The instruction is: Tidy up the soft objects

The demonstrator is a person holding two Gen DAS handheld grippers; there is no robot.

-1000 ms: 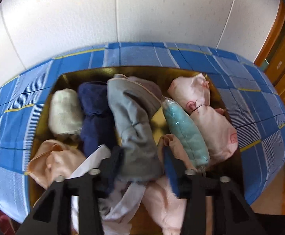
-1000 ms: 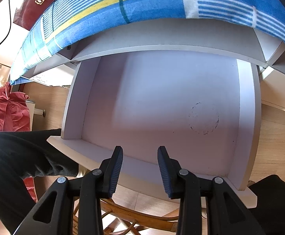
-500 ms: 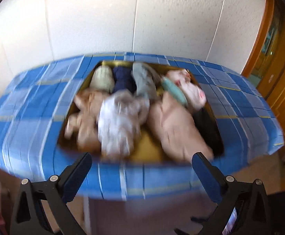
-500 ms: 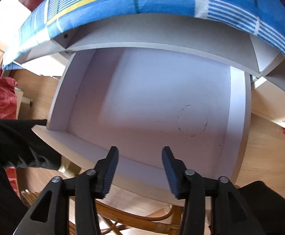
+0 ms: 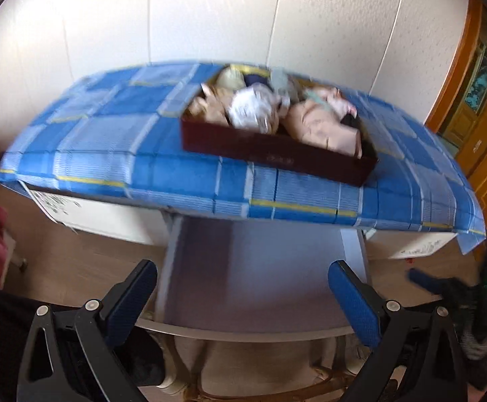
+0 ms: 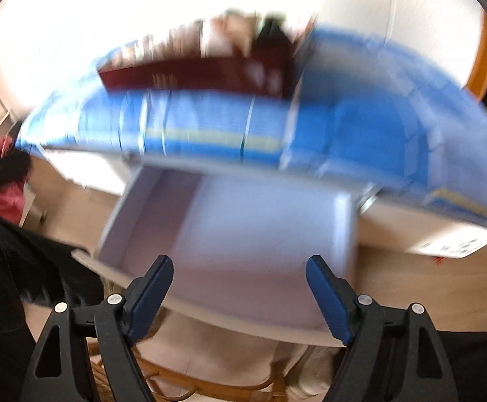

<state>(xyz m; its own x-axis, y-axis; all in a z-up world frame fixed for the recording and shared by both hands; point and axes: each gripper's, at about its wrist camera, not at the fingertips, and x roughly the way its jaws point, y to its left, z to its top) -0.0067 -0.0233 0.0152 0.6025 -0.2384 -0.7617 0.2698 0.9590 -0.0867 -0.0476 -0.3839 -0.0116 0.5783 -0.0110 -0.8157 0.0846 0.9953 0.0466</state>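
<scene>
Fingers of my left gripper point(image 5: 241, 298) stand spread as wide as they go, with nothing between them. In the left wrist view they hang over an open pale drawer point(image 5: 260, 274) that juts out from under the front edge of the tabletop point(image 5: 109, 140). A blue checked cloth point(image 5: 310, 194) covers the tabletop and drapes over that front edge. A dark red box point(image 5: 277, 157) sits on the cloth toward the back right of the tabletop, well apart from my fingers. Soft objects point(image 5: 270, 110) fill it: rolled and bundled cloth in pink, white, beige and dark blue, blurred. My right gripper point(image 5: 444, 288) shows dimly at the right edge of this view.

Right wrist view, heavily blurred: my right gripper point(image 6: 240, 294) has its fingers opening, nothing between them, above the same drawer point(image 6: 260, 234). The box point(image 6: 193, 77) rests on the cloth point(image 6: 360, 127) above it, its contents too smeared to tell apart.
</scene>
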